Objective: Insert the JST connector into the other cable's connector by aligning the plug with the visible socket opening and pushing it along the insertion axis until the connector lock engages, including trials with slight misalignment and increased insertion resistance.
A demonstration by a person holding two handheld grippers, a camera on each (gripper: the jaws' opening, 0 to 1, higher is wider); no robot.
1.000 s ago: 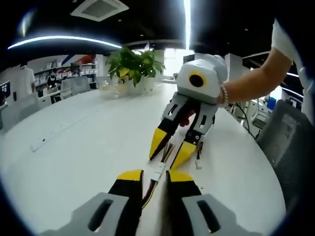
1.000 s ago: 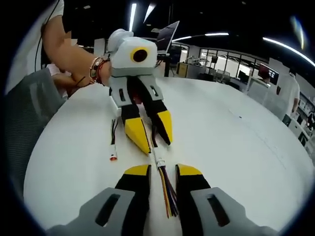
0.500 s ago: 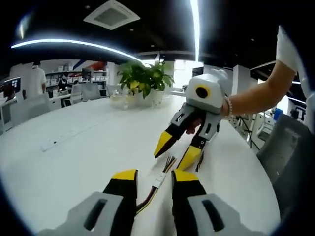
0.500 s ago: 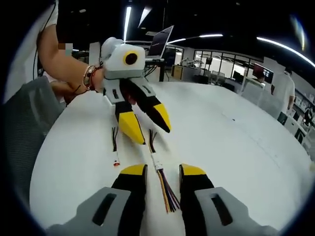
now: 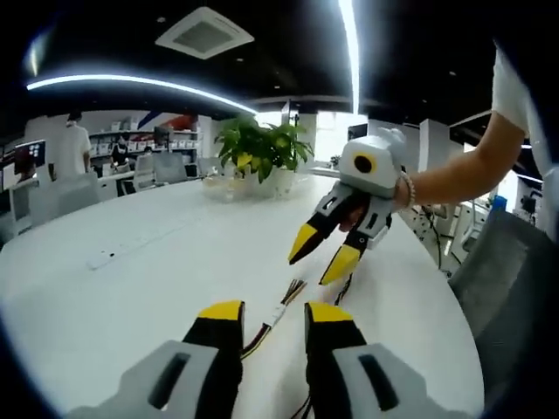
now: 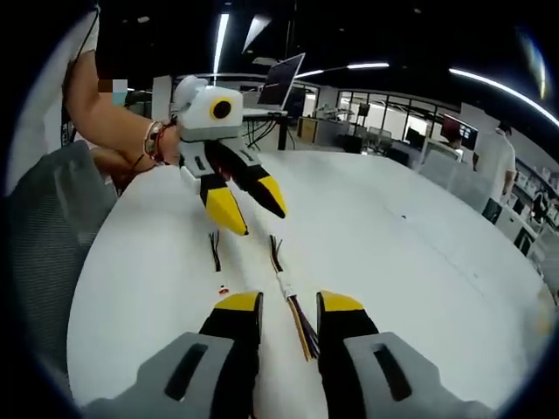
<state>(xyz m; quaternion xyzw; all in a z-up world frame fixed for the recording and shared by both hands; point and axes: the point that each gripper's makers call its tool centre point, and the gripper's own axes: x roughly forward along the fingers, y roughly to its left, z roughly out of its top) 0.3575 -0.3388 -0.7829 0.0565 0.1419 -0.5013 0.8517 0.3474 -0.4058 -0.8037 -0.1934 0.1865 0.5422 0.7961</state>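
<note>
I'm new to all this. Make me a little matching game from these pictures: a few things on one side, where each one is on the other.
Things:
1. potted plant
2. joined cable
3. short spare cable
4. white power strip

Places:
A. flat on the white table, running from between the right tongs towards the left tongs
B. far side of the table, behind the right tongs
C. on the table to the left, away from both tongs
D. on the table beside the joined cable, nearer the grey chair

Pairs: 1-B, 2-A, 3-D, 4-C

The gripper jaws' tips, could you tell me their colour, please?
Yellow, clearest on the left gripper in the right gripper view.
</note>
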